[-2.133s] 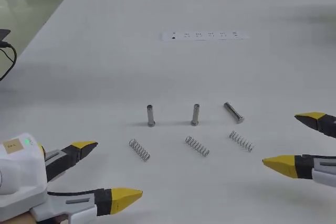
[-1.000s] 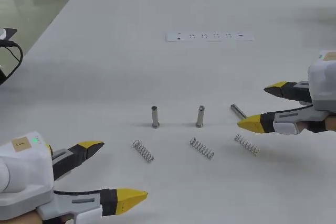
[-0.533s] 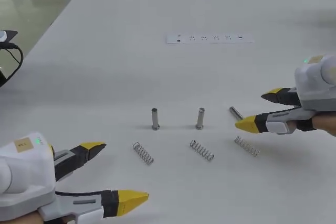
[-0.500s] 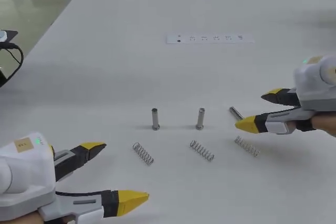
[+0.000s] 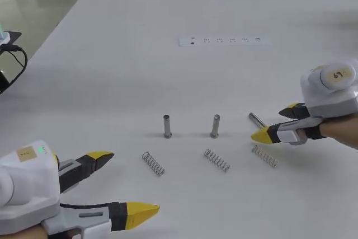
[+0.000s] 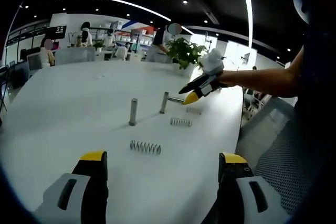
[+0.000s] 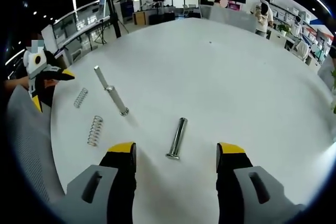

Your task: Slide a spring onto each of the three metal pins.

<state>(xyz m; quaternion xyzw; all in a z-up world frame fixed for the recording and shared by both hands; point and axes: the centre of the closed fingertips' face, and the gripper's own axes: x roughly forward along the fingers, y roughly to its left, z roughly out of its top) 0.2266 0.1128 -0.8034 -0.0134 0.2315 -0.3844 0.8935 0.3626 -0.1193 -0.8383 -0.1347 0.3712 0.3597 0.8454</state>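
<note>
- The left gripper (image 5: 124, 184) is hovering low at the near-left of the table (image 5: 112, 54), its jaws standing wide apart and holding nothing.
- The left spring (image 5: 152, 163) is lying loose just in front of the left pin (image 5: 167, 126), which is standing upright on its wider head. The spring is looking light and soft, likely to squash or flick away, so a gentle pinch across its middle coils is seeming best.
- The middle spring (image 5: 216, 160) is lying in front of the middle pin (image 5: 216, 126), which is also standing upright. These slim pins are looking stiff, smooth and easy to topple.
- The right pin (image 7: 177, 138) is lying on its side, with the right spring (image 5: 264, 156) near it. Being round polished metal, it is probably going to roll or slip, so taking it across the shaft near mid-length is looking wise.
- The right gripper (image 7: 176, 150) is reaching around that fallen pin, its jaws open on either side of the shaft and gripping nothing.
</note>
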